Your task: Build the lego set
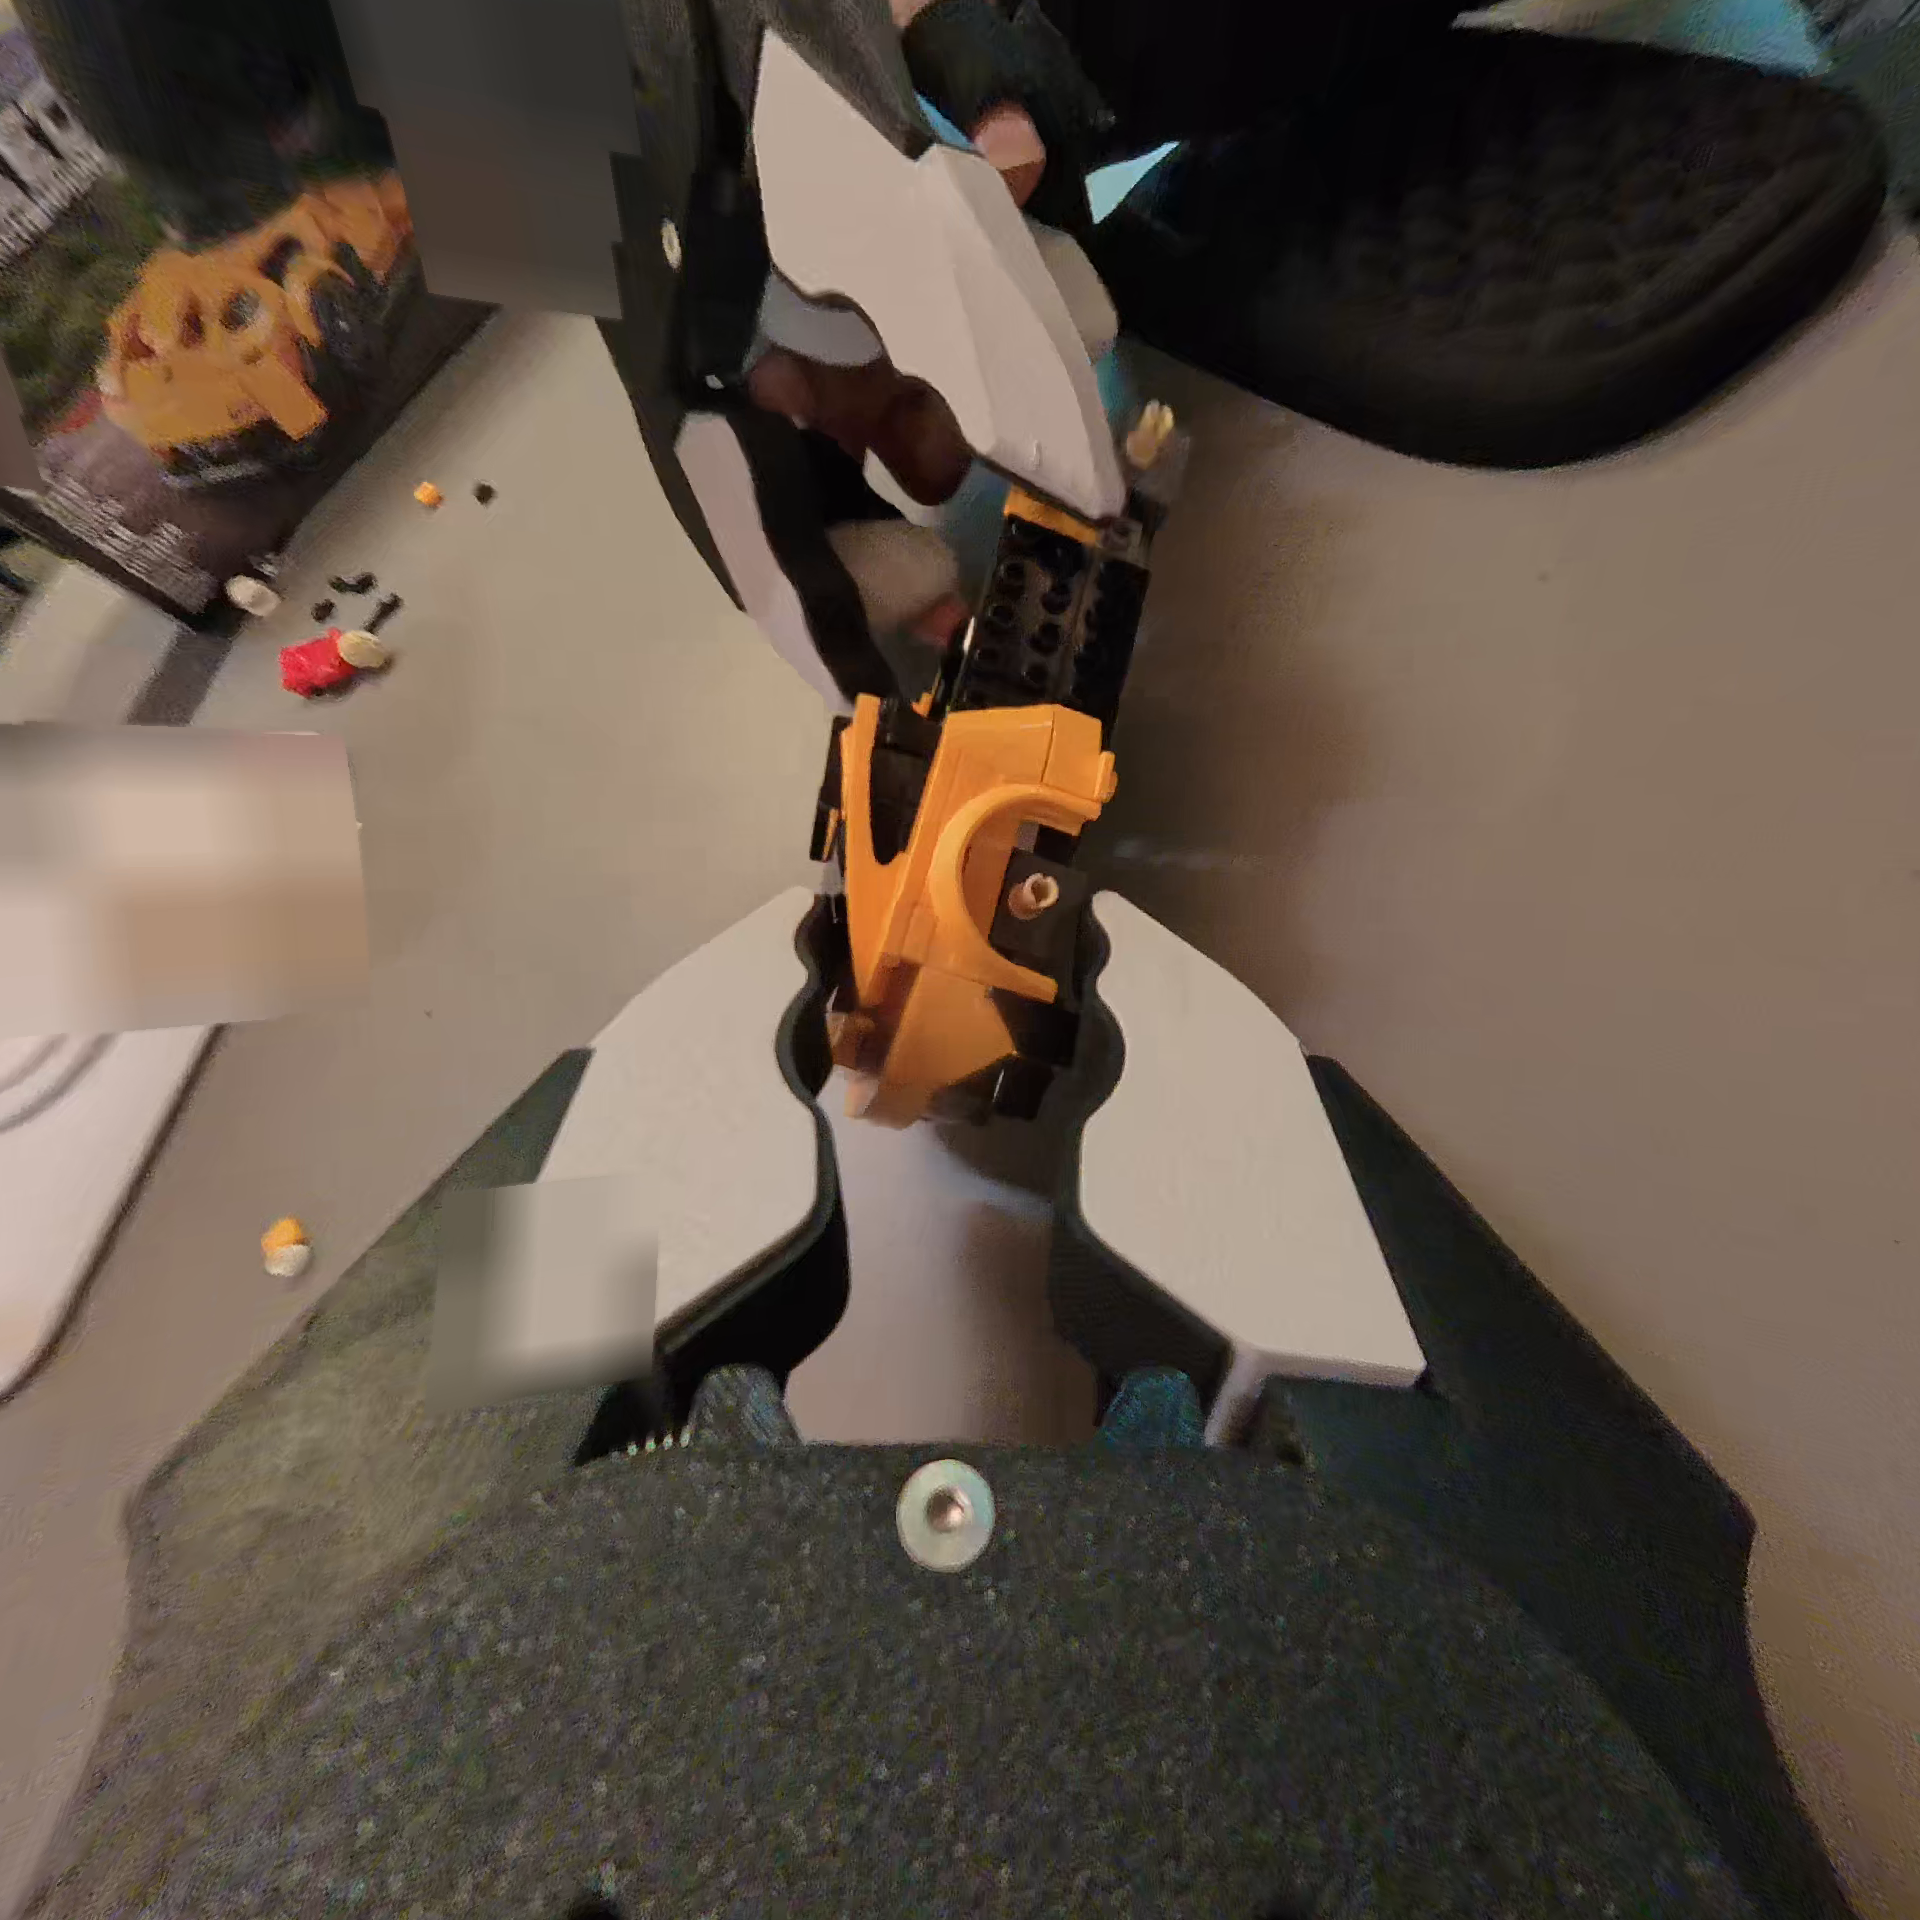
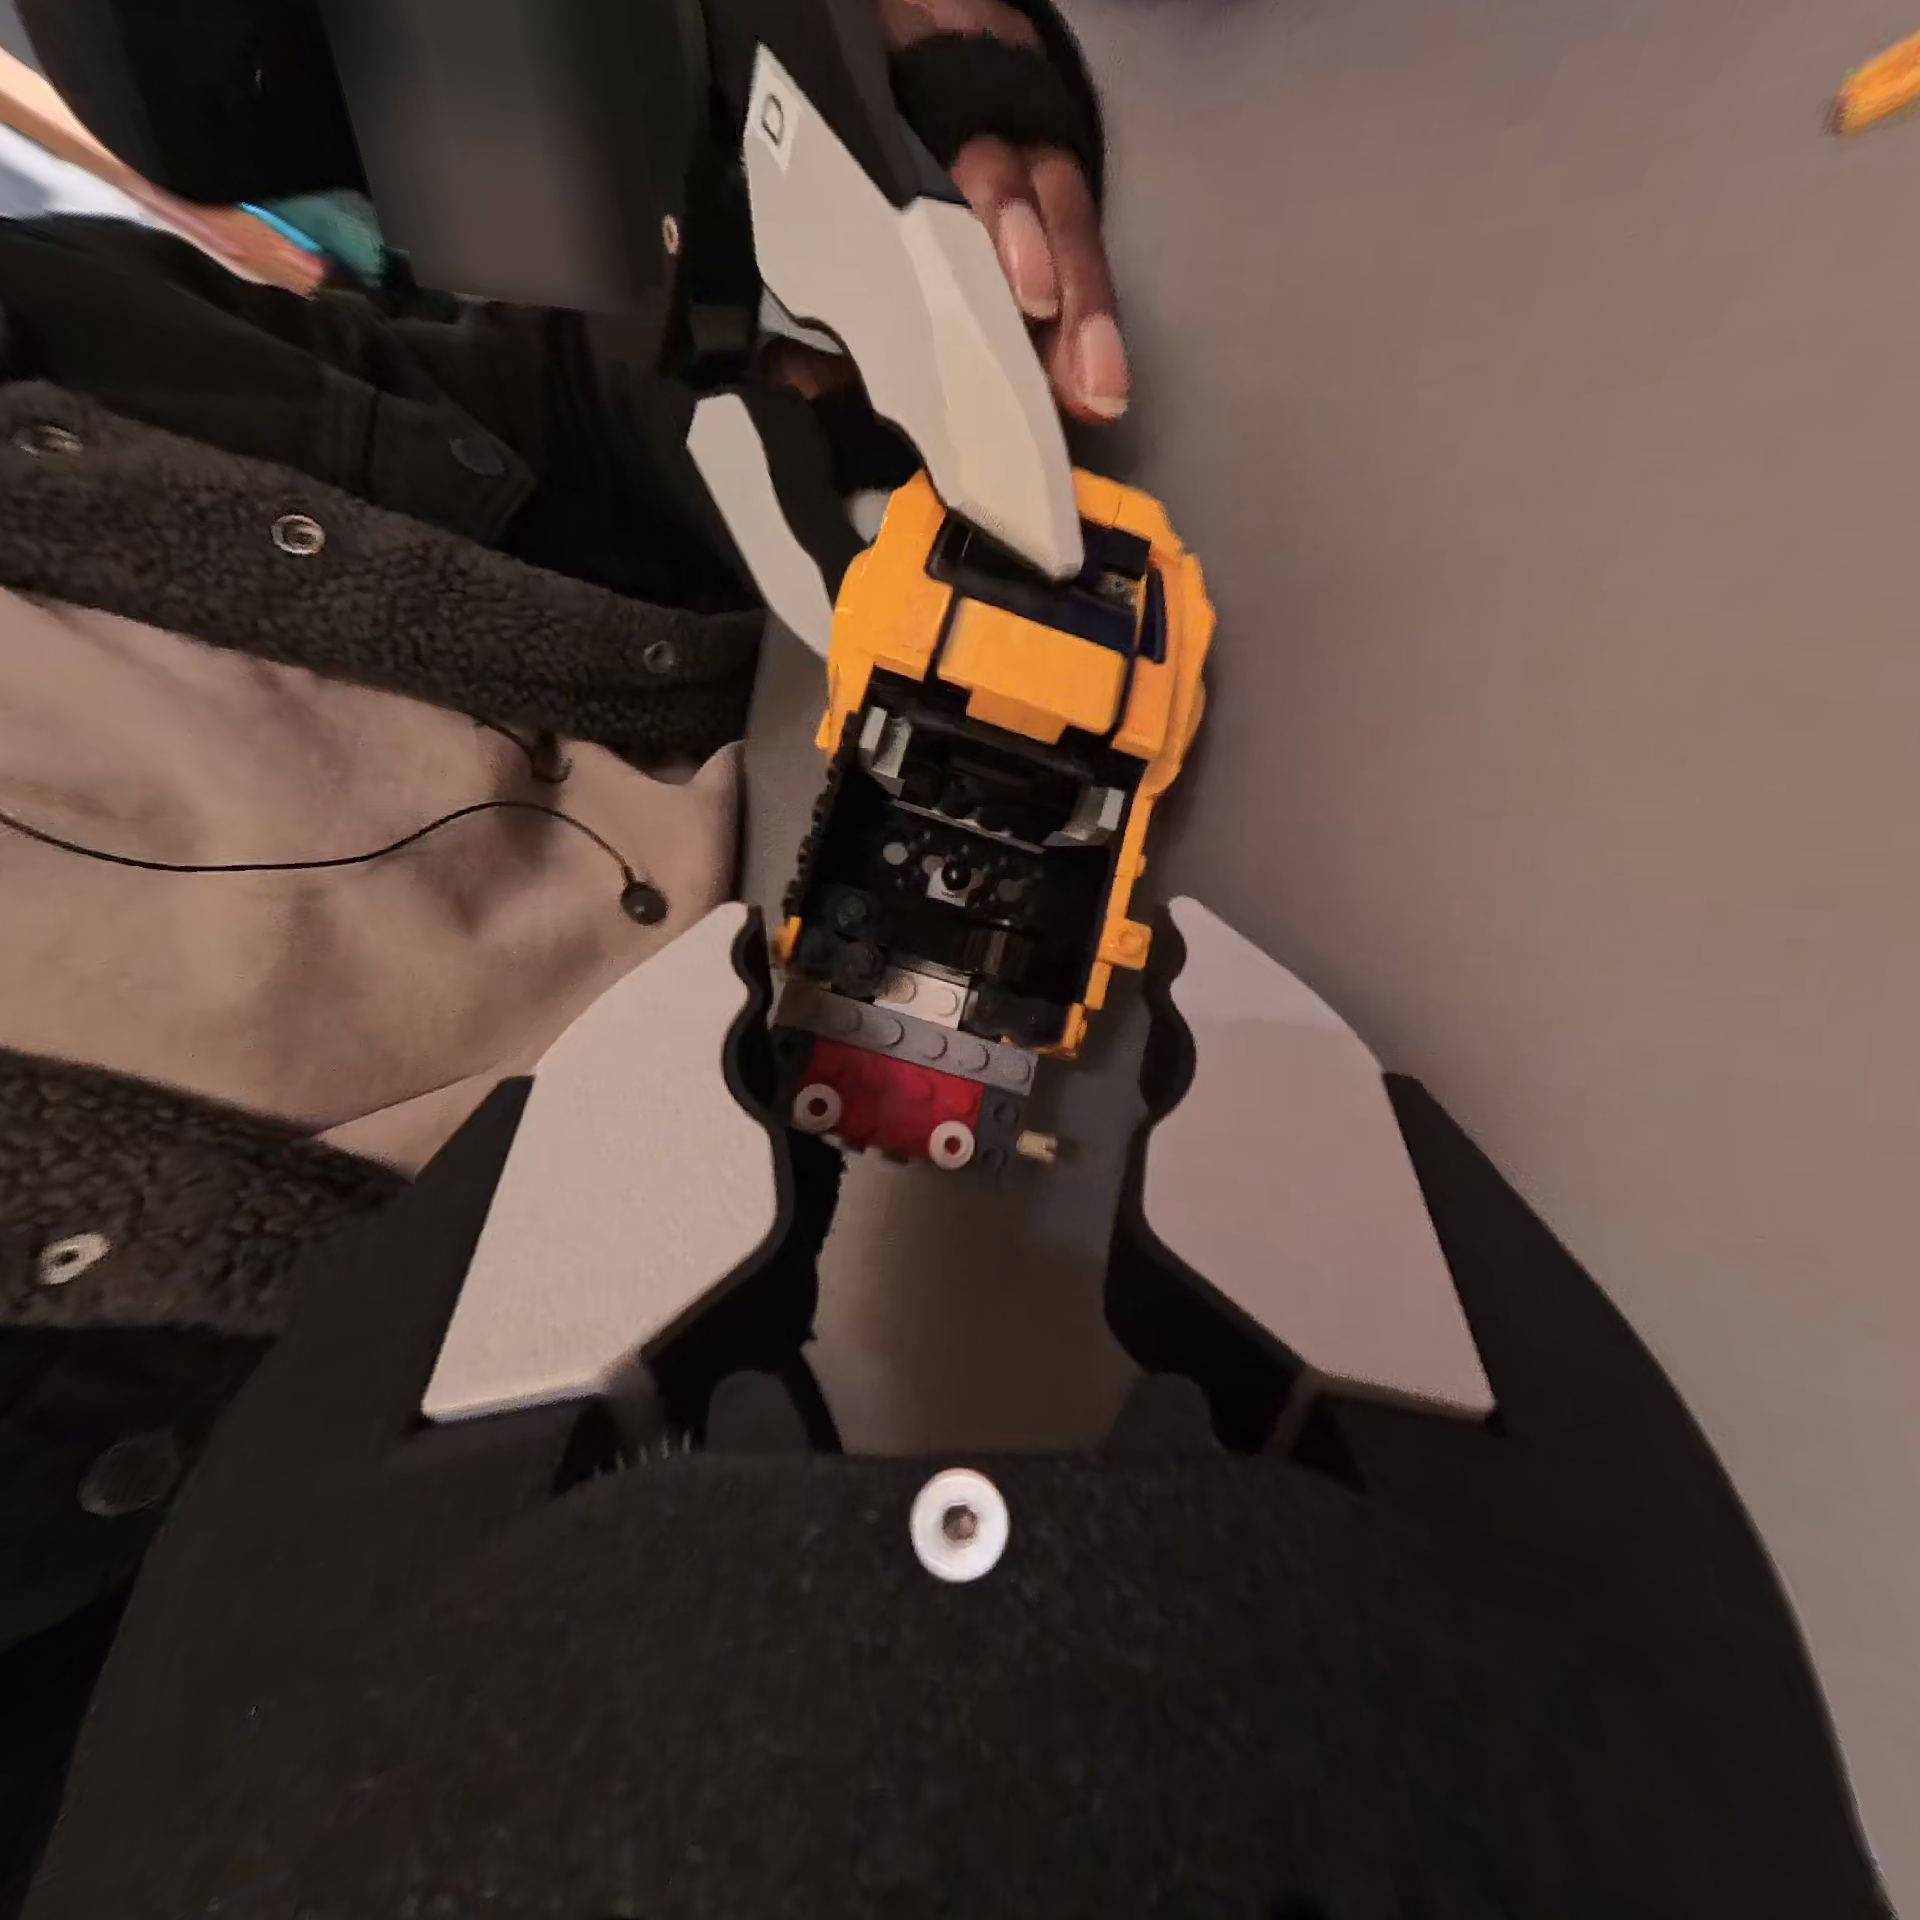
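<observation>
An orange and black toy brick car [image 1: 966,831] is held up over the grey table [image 1: 1507,935]. My left gripper [image 1: 951,914] is shut on the car's orange front end, with both pads against its sides. In the right wrist view the left gripper [image 2: 940,603] clamps the far orange end of the car [image 2: 1029,665]. My right gripper [image 2: 958,914] is open around the car's rear, where a red and grey brick section [image 2: 894,1091] sticks out. A narrow gap shows at its right pad [image 2: 1164,997]. In the left wrist view the right gripper [image 1: 977,592] stands at the car's far black end.
A box with a picture of an orange car [image 1: 239,312] stands at the back left. Small loose bricks [image 1: 332,655] lie in front of it, and one orange and tan piece [image 1: 286,1247] lies nearer. A dark chair seat [image 1: 1507,260] is behind. A person's jacket [image 2: 312,831] is on the left. My hands' fingertips stand some 5 cm from each other.
</observation>
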{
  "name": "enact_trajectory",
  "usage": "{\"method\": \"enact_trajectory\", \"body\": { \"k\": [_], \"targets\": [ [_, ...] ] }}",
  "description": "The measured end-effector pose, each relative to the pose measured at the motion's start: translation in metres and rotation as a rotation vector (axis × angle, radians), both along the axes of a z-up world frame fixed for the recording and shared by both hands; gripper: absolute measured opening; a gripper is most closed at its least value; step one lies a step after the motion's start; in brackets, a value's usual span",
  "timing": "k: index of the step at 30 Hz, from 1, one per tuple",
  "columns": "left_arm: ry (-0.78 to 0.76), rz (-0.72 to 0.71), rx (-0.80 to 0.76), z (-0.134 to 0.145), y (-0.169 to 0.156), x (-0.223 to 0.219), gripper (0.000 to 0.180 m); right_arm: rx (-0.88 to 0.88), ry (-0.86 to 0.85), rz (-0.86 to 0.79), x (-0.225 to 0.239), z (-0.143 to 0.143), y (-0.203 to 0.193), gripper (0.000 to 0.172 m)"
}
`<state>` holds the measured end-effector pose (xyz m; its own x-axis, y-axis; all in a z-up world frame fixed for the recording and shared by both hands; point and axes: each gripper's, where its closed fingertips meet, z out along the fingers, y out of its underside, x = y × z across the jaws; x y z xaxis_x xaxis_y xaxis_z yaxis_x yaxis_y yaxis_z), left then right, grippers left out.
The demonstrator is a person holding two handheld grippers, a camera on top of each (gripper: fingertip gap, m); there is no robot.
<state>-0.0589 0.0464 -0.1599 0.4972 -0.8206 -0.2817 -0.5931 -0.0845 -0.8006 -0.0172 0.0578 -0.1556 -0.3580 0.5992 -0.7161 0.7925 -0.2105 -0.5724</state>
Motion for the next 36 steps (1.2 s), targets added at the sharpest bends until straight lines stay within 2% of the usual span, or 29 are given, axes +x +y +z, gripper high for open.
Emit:
{"method": "enact_trajectory", "body": {
  "k": [4,7,11,14,15,20,24,26,29,32,34,36],
  "targets": [
    [-0.19,0.061,-0.304,-0.002,-0.004,0.001,0.042,0.191,0.123,-0.121,0.003,0.015,0.024,0.067],
    [-0.243,0.109,-0.37,-0.001,-0.001,-0.001,0.042,0.376,0.229,-0.162,0.005,0.027,0.018,0.067],
    [-0.21,0.085,-0.32,-0.001,-0.002,0.004,0.042,0.683,0.27,-0.149,0.001,0.015,0.008,0.063],
    [-0.211,0.07,-0.312,-0.001,-0.004,0.005,0.044,0.795,0.259,-0.094,-0.002,0.001,0.003,0.049],
    [-0.212,0.064,-0.311,-0.001,-0.005,0.005,0.045,0.804,0.26,-0.08,-0.003,-0.001,0.002,0.044],
    [-0.232,0.035,-0.297,0.003,-0.007,0.005,0.048,0.749,0.274,-0.072,-0.002,0.0,0.0,0.041],
    [-0.344,0.002,-0.273,0.024,-0.008,0.002,0.05,0.684,0.366,-0.135,-0.002,0.021,0.005,0.046],
    [-0.431,0.01,-0.257,0.04,-0.005,-0.004,0.048,0.67,0.434,-0.221,-0.003,0.038,0.018,0.045],
    [-0.531,0.078,-0.163,0.062,0.007,-0.019,0.032,0.743,0.46,-0.35,-0.008,0.048,0.049,0.047],
    [-0.561,0.19,0.0,0.078,0.023,-0.038,0.0,0.803,0.471,-0.448,-0.021,0.051,0.08,0.052],
    [-0.564,0.267,0.093,0.092,0.034,-0.051,0.0,0.889,0.48,-0.503,-0.03,0.053,0.106,0.039],
    [-0.558,0.322,0.155,0.104,0.045,-0.061,0.0,0.974,0.51,-0.554,-0.042,0.058,0.132,0.012]
  ]
}}
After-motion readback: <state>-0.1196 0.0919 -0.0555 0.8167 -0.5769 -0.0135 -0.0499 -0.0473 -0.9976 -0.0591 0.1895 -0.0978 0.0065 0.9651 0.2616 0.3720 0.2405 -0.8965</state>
